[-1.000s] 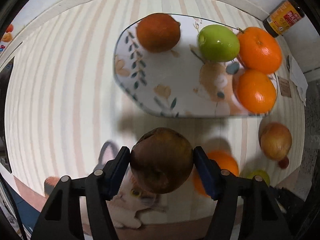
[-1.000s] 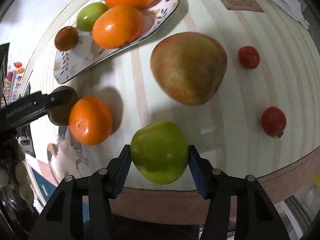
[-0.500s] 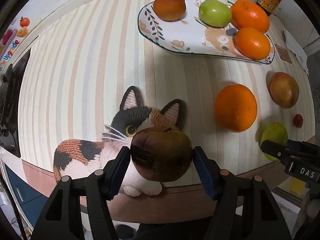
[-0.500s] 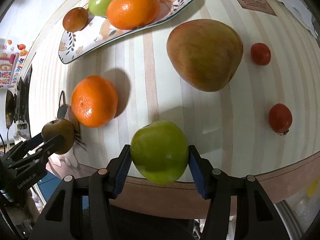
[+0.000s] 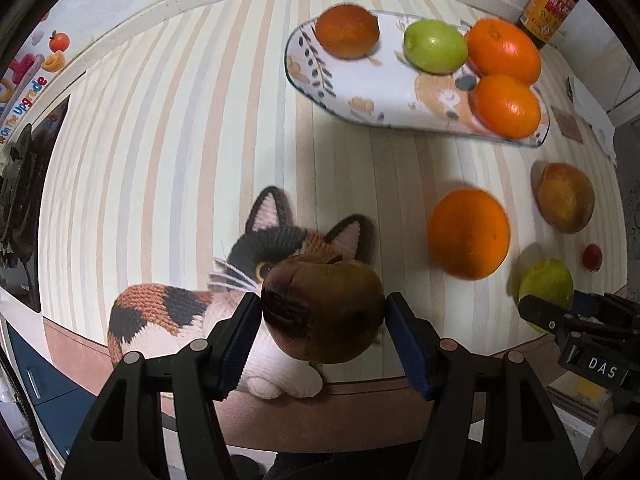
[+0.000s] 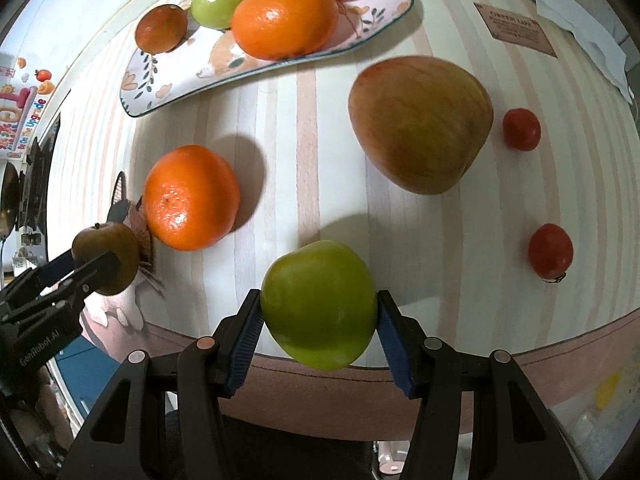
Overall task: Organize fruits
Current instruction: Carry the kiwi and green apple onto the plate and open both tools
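My left gripper (image 5: 323, 314) is shut on a brown fruit (image 5: 324, 312), held above the table's near edge over a knitted cat (image 5: 192, 308). My right gripper (image 6: 319, 314) is shut on a green fruit (image 6: 320, 304) above the near edge; it also shows in the left wrist view (image 5: 546, 284). The patterned plate (image 5: 376, 100) at the back holds a dark orange fruit (image 5: 347, 31), a green fruit (image 5: 435, 46) and two oranges (image 5: 505, 105). A loose orange (image 5: 469, 234), a mango (image 5: 566, 197) and two small red tomatoes (image 6: 550, 250) lie on the striped table.
A sauce bottle (image 5: 550, 9) stands at the back right by the wall. A small card (image 6: 514, 28) and white paper (image 6: 580, 40) lie at the far right. The table's brown front edge (image 6: 520, 360) is close under both grippers.
Both grippers pulled back from the plate toward the table's near edge, each still holding its fruit. In the last half second the left gripper moved slightly forward again.
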Available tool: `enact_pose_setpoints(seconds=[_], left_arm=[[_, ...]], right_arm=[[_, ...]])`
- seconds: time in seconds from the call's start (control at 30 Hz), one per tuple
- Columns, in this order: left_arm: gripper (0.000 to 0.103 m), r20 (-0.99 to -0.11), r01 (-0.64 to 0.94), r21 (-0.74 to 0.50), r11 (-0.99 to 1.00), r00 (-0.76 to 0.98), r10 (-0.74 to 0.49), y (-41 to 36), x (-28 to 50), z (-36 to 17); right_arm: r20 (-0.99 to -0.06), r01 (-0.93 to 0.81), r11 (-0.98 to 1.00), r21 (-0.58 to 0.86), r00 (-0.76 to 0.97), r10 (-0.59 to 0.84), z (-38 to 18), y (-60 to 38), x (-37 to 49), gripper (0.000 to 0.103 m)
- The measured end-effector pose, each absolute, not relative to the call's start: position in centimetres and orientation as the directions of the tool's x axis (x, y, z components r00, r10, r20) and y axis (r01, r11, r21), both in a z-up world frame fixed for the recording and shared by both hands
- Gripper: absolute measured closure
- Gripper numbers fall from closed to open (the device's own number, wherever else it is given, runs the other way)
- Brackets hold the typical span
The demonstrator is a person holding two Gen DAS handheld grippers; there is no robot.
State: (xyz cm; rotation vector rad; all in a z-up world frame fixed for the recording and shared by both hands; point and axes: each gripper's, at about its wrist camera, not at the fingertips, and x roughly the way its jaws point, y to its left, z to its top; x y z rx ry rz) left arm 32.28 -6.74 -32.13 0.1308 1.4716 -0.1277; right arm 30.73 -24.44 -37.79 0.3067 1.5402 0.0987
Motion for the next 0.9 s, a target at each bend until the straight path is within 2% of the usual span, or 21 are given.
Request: enact_pose_setpoints(seconds=[0.37,0.53,0.73,0.87,0.9], left_arm=[[0.041,-0.966,0.093,-0.169,0.981,0.184,-0.183,-5.4,41.5,-24.5],[0.041,-0.967,0.058,-0.189,0.98,0.16,-0.196,-6.0,46.1,-25.7],[0.042,-0.98,0.002,-0.185,0.983,0.074,-0.184,-6.4,48.9,-29.0],[0.041,-0.976,-0.029,-0.199,0.98,0.096,-0.195,-6.2,49.5,-28.6],[0.041,-0.974,-0.029,-0.205,0.978,0.1,-0.201,-6.1,49.7,-28.3]], right_arm=[[-0.918,0.07,0.932,0.355,0.214,0.333,-30.4,-23.7,35.5,0.045],[-0.899,0.053,0.919,0.391,0.238,0.368,-30.3,-21.9,40.5,0.045],[-0.92,0.015,0.938,0.346,0.2,0.336,-32.1,-19.8,45.1,0.044],[-0.931,0.006,0.943,0.332,0.164,0.327,-33.2,-19.6,46.7,0.044],[-0.934,0.013,0.944,0.331,0.15,0.325,-33.4,-19.8,47.0,0.041]])
